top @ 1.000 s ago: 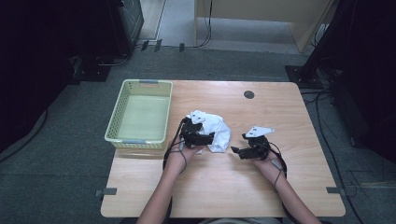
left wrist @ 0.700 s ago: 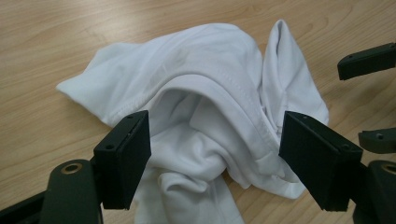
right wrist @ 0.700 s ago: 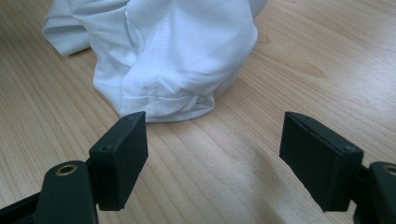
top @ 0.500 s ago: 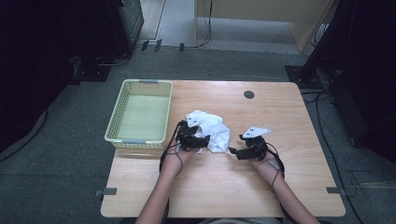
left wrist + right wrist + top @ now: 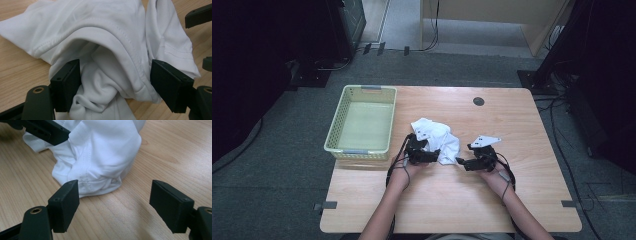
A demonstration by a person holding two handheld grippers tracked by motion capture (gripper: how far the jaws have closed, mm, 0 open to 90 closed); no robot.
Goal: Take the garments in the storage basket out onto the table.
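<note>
A: Where's the crumpled white cotton garment [image 5: 438,140]?

B: On the pale wooden table [image 5: 512,210], just right of the yellow-green plastic basket [image 5: 362,125]

A: Grippers?

B: My left gripper [image 5: 113,82] is spread w/ folds bunched between the jaws; can't tell if they pinch. My right gripper [image 5: 113,206] is spread, nothing between, just beside the garment's right edge

white cloth [image 5: 439,138], pale green basket [image 5: 343,120], light wood table [image 5: 512,115]

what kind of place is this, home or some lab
Most likely a lab or recording workspace, not a home: a bare wooden table stands on grey carpet with cables trailing across the floor, dark equipment stands around it, and only a white garment and a basket laid out.
</note>
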